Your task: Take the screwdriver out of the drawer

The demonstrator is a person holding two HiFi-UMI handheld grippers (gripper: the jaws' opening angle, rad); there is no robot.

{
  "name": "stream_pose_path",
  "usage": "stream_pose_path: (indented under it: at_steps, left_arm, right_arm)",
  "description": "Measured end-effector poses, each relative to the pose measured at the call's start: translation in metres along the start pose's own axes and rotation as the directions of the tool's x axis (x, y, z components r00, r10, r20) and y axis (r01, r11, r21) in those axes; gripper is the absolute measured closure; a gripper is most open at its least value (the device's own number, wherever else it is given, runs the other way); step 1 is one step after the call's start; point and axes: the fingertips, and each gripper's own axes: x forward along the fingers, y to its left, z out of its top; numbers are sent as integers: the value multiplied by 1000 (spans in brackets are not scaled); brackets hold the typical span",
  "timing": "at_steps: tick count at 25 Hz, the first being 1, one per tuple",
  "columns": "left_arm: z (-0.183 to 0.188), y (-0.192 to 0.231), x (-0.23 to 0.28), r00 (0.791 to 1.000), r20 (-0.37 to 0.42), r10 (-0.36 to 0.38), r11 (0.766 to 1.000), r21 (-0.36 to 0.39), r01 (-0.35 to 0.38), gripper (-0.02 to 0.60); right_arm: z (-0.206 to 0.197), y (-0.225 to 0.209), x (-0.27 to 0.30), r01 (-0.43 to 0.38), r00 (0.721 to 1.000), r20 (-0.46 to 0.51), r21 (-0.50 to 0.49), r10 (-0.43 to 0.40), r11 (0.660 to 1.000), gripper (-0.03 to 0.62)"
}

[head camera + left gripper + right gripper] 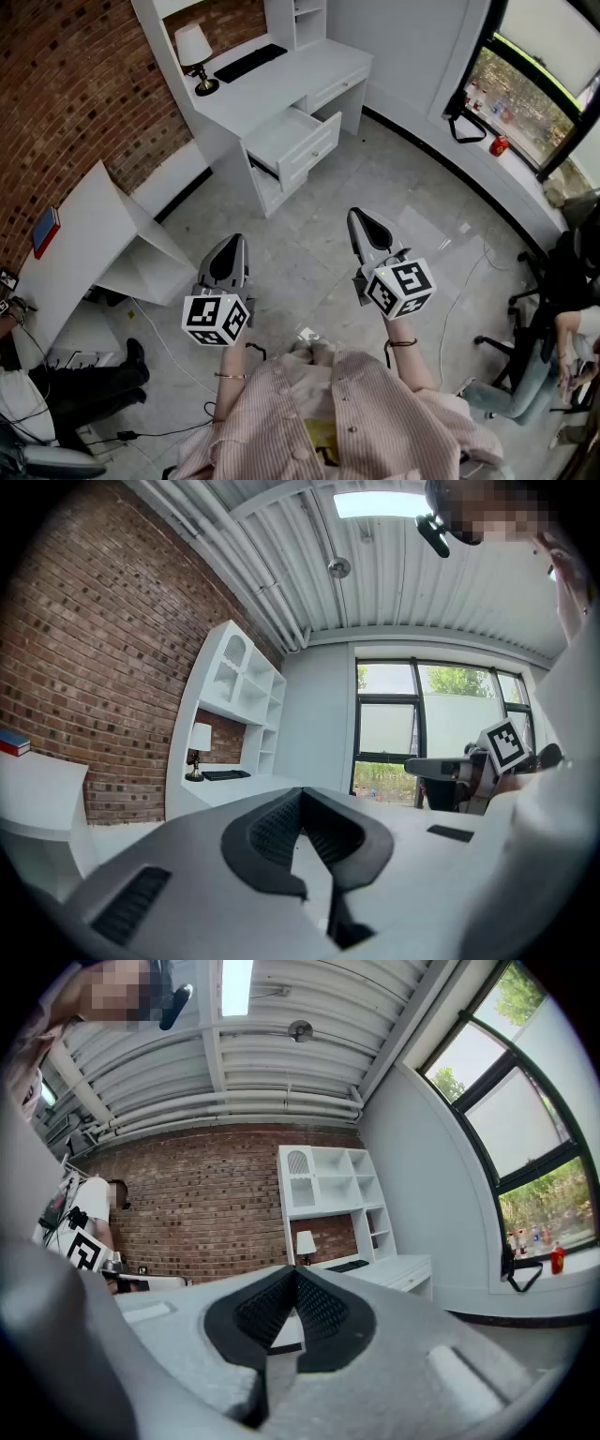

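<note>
The white desk [281, 80] stands far ahead against the brick wall, with one drawer [292, 139] pulled open. No screwdriver shows in any view; the drawer's inside looks bare white from here. My left gripper [230, 246] and right gripper [359, 217] are held level over the floor, well short of the desk and side by side. Both are shut with nothing between the jaws. In the left gripper view the left gripper [300, 794] faces the desk [234, 789]. The right gripper [295, 1272] does the same in its view, with the desk [394, 1269] beyond it.
A lamp [195, 52] and a black keyboard [249, 62] sit on the desk. A low white table [84, 225] with a book [44, 232] stands at the left. Cables [469, 281] lie on the floor. At the right are office chairs [525, 356] and a seated person.
</note>
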Motion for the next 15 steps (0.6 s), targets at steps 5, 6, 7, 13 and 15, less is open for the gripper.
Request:
stream_pose_path:
  at_steps: [5, 6, 7, 13, 15]
  left_arm:
    - [2, -4, 0, 1000, -10, 4, 1000, 0, -4, 581]
    - [1, -4, 0, 1000, -11, 4, 1000, -4, -4, 581]
    - [0, -4, 0, 1000, -14, 6, 1000, -8, -6, 581]
    - [-7, -5, -2, 999, -33, 25, 999, -29, -26, 581]
    - [-9, -6, 0, 999, -37, 34, 999, -39, -35, 581]
  right_arm:
    - [2, -5, -4, 4, 1000, -3, 5, -4, 1000, 589]
    - [2, -5, -5, 0, 1000, -3, 7, 0, 1000, 589]
    - [2, -5, -6, -3, 1000, -3, 9, 4, 1000, 589]
    - [2, -11, -11, -13, 1000, 27, 30, 12, 999, 589]
    - [2, -16, -9, -9, 1000, 25, 40, 8, 999, 589]
